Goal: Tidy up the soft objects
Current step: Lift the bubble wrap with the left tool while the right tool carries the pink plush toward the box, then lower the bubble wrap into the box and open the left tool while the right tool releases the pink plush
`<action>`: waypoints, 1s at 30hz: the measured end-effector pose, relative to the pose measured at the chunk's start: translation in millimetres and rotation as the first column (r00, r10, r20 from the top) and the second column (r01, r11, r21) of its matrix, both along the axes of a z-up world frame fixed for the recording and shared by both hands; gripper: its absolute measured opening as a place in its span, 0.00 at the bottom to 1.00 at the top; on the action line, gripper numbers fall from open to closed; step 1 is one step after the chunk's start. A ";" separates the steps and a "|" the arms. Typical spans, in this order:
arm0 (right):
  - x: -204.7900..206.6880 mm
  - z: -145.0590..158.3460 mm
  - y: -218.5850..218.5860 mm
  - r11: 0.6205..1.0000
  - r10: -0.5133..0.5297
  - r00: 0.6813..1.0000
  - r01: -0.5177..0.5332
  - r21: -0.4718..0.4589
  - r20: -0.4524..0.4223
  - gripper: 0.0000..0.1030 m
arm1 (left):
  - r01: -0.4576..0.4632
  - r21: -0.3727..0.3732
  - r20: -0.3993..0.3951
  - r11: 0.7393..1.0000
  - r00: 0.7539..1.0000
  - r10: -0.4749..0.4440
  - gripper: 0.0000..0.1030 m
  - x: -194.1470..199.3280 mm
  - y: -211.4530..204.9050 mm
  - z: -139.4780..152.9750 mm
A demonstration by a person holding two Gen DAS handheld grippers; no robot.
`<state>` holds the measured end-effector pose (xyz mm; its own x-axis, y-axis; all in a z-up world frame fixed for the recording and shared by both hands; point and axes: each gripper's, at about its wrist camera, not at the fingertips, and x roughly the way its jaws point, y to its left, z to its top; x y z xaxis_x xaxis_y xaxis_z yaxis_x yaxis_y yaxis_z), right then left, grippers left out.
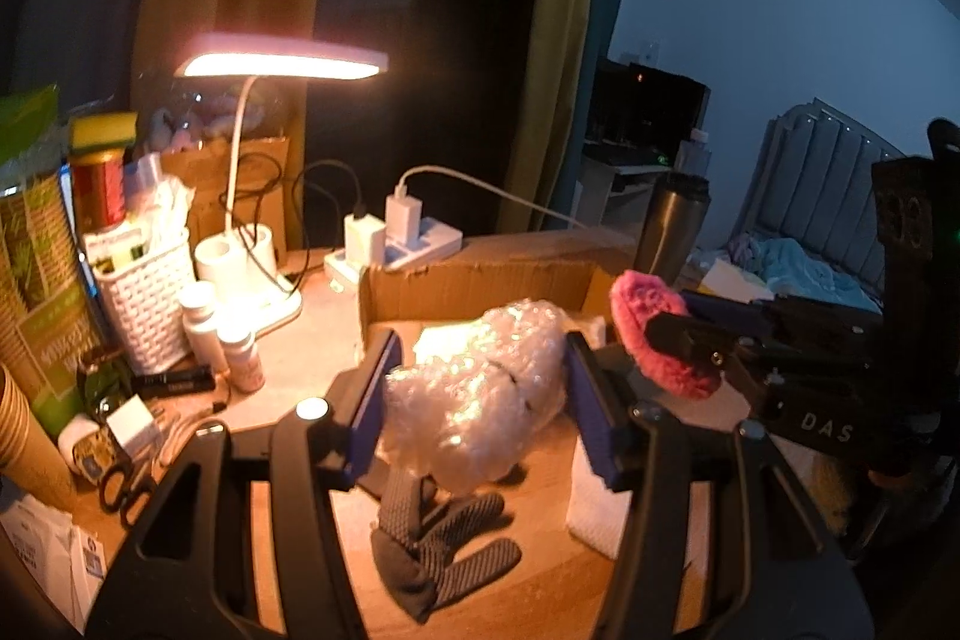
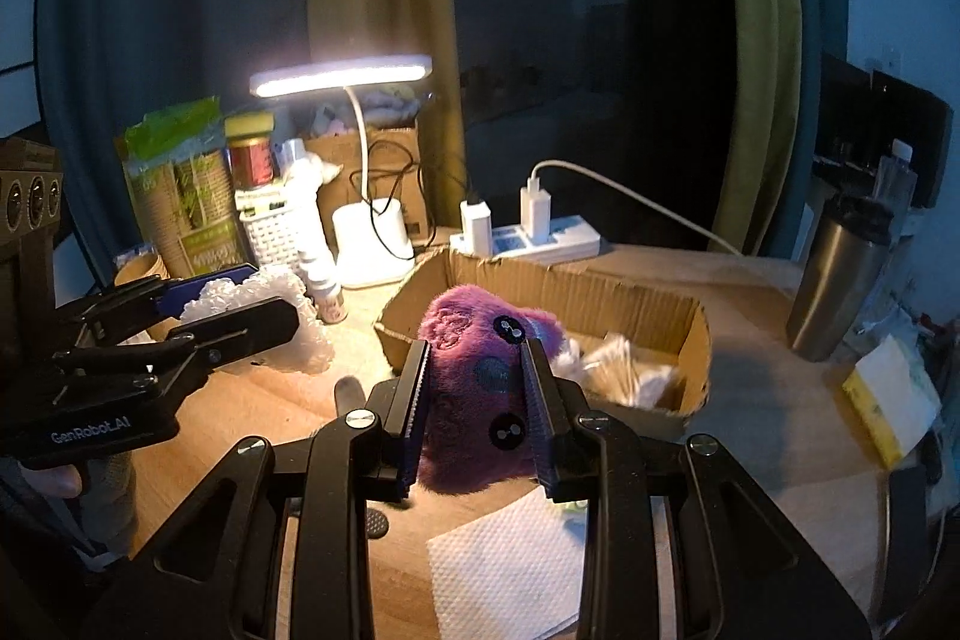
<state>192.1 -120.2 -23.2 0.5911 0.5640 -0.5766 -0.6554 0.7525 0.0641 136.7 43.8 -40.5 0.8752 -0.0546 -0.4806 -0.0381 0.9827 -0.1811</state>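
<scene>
Above the desk (image 1: 312, 340), both grippers hang clear of the wood, each with a soft load. The left gripper (image 1: 480, 388) has its jaws half closed on a wad of bubble wrap (image 1: 480, 400), held over a grey glove (image 1: 444, 550) lying on the desk. The right gripper (image 2: 477, 400) pinches a purple plush toy (image 2: 474, 388) between narrow jaws, just in front of the open cardboard box (image 2: 600, 292). A lit lamp (image 2: 342, 76) stands toward the desk's back edge.

left claw (image 1: 480, 388) black, blue pads | right claw (image 2: 477, 412) black, silver screws
</scene>
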 end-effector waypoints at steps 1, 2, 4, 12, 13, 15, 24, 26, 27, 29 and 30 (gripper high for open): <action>1.5 2.5 -0.4 1.000 -0.002 1.000 0.002 0.001 0.006 0.31 | 0.000 0.001 0.003 1.000 1.000 0.000 0.54 2.1 -0.9 1.5; 2.6 4.5 -1.1 1.000 -0.003 1.000 0.003 0.002 0.011 0.31 | 0.001 0.002 0.007 1.000 1.000 -0.001 0.54 4.5 -1.3 3.1; 6.0 9.6 -3.1 1.000 -0.009 1.000 0.009 0.007 0.023 0.31 | 0.001 0.006 0.015 1.000 1.000 -0.001 0.54 9.0 -1.5 6.3; 20.2 24.7 -7.5 0.999 -0.024 0.998 0.023 0.025 0.057 0.31 | 0.008 0.021 0.047 1.000 0.999 -0.009 0.54 25.4 0.0 20.6; 22.0 25.5 -7.7 0.999 -0.025 0.998 0.023 0.027 0.057 0.31 | 0.009 0.023 0.050 1.000 0.999 -0.010 0.54 27.6 0.5 21.7; 26.2 26.4 -7.5 0.999 -0.027 0.998 0.025 0.031 0.057 0.31 | 0.009 0.024 0.053 1.000 0.999 -0.010 0.54 31.8 2.2 23.5; 51.6 27.4 -7.9 0.998 -0.045 0.998 0.043 0.042 0.051 0.31 | -0.008 0.025 0.052 1.000 0.999 0.007 0.54 55.9 12.9 22.2; 58.3 25.8 -6.6 0.998 -0.047 0.998 0.045 0.041 0.046 0.31 | -0.008 0.027 0.050 1.000 0.999 0.007 0.54 62.2 15.1 18.1; 60.3 25.1 -5.8 0.998 -0.048 0.998 0.046 0.040 0.044 0.31 | -0.009 0.025 0.041 1.000 0.999 0.008 0.54 66.7 16.5 15.0; 65.3 23.1 -5.1 0.998 -0.047 0.998 0.046 0.037 0.038 0.31 | -0.009 0.019 0.027 1.000 1.000 0.008 0.54 74.2 18.7 9.2; 68.0 22.0 -4.0 0.998 -0.046 0.998 0.045 0.035 0.034 0.31 | -0.008 0.016 0.019 1.000 1.000 0.008 0.54 78.7 19.8 6.1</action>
